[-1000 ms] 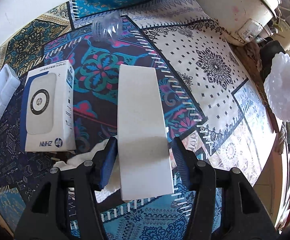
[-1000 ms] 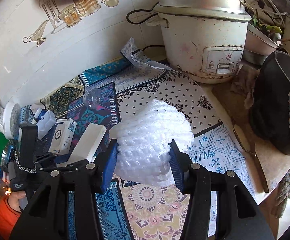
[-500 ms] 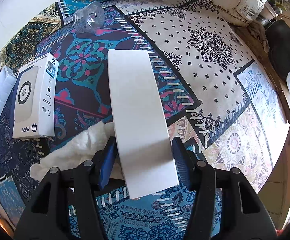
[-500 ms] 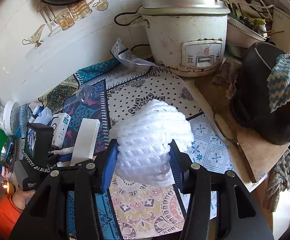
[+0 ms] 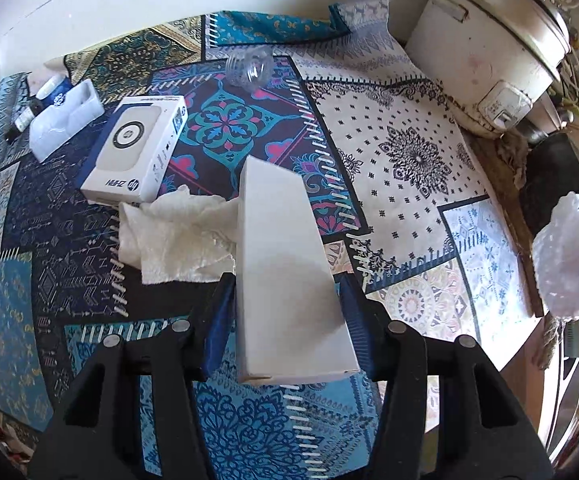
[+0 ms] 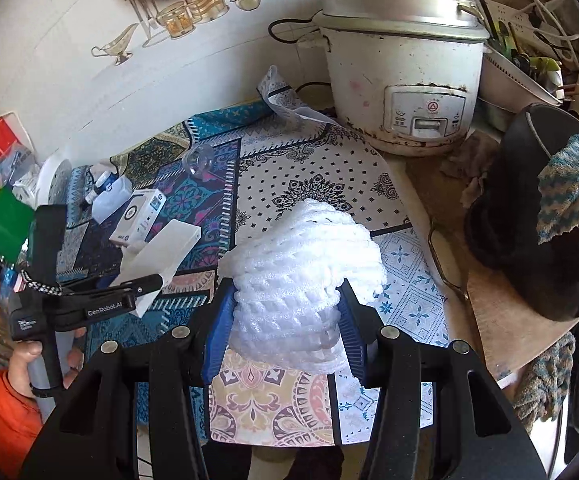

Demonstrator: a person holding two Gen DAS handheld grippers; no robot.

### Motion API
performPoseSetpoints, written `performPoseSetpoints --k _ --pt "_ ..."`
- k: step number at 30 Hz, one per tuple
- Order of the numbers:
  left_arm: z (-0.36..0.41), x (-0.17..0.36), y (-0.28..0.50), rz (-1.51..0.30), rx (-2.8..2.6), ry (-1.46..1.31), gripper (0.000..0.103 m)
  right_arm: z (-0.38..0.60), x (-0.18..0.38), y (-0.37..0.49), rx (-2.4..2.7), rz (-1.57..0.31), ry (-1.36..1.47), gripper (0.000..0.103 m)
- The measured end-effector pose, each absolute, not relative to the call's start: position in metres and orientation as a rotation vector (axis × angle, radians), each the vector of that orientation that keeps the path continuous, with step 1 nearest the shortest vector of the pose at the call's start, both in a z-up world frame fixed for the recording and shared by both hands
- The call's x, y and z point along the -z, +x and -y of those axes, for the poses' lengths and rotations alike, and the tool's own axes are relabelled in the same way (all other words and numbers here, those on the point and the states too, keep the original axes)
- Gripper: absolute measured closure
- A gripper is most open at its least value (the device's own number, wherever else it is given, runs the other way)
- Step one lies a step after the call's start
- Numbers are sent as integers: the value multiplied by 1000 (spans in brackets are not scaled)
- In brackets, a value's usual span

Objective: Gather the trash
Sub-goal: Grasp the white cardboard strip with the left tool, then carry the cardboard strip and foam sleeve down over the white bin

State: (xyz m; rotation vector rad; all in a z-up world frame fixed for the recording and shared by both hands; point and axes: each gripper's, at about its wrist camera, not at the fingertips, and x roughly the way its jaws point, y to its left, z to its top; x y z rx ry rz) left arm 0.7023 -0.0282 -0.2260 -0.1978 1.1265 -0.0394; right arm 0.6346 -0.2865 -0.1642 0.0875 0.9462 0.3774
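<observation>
Both tongs [image 5: 285,316] [image 6: 285,320] hover loaded above bare patterned cloth [image 5: 409,152] near its edge.

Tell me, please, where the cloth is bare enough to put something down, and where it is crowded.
Free: the dotted white patch before the rice cooker. Crowded: the printed box, crumpled tissue and clear bottle.

A crumpled tissue [image 5: 177,236] lies on the tablecloth [image 5: 409,152] just before the printed box [image 5: 137,156].

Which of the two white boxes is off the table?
The plain white box, between the left gripper's closing jaws; the printed box lies flat on the cloth.
</observation>
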Motion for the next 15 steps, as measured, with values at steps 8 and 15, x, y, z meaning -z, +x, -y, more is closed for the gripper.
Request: performPoseSetpoints --k 8,15 --pt "29 218 658 -1143 25 -221 87 275 166 609 -423 -951 107 57" --pt "36 246 633 -1215 113 -182 87 268 157 566 -372 -917 101 57"
